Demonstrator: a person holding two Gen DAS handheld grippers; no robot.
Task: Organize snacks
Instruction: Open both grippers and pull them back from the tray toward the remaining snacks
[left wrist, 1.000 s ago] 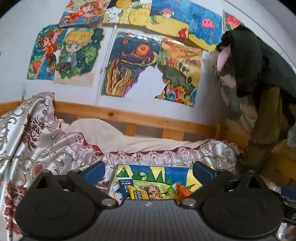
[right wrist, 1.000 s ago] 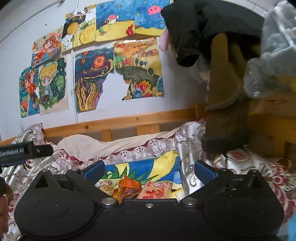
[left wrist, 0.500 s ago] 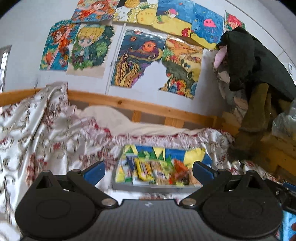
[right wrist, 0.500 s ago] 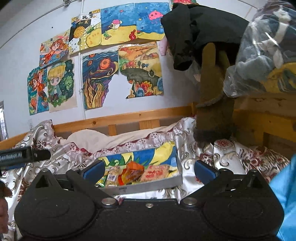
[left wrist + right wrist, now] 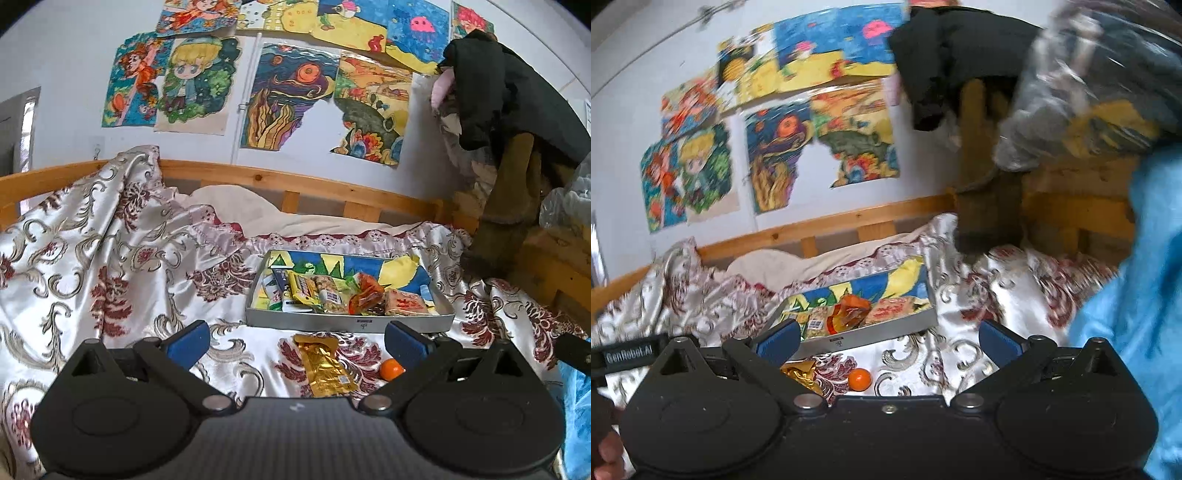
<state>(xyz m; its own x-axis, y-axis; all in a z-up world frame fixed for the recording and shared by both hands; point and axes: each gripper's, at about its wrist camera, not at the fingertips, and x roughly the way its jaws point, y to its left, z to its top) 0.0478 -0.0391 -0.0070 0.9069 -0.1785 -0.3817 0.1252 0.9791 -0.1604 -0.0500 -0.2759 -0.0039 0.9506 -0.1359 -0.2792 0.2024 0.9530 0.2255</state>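
While both sets of tongs stand spread wide with nothing between their blue pads, the left gripper hangs over a gold snack packet and a small orange fruit low in the frame. Above them, mid-frame, a grey tray holds the other snacks. Beside the right gripper, at lower left, a strap reads "GenRobot.AI"; the packet print is too small to read.

You see soft even daylight, no hard shadows, left view sharp, right view motion-blurred throughout, fisheye bending and dark corners at edges.
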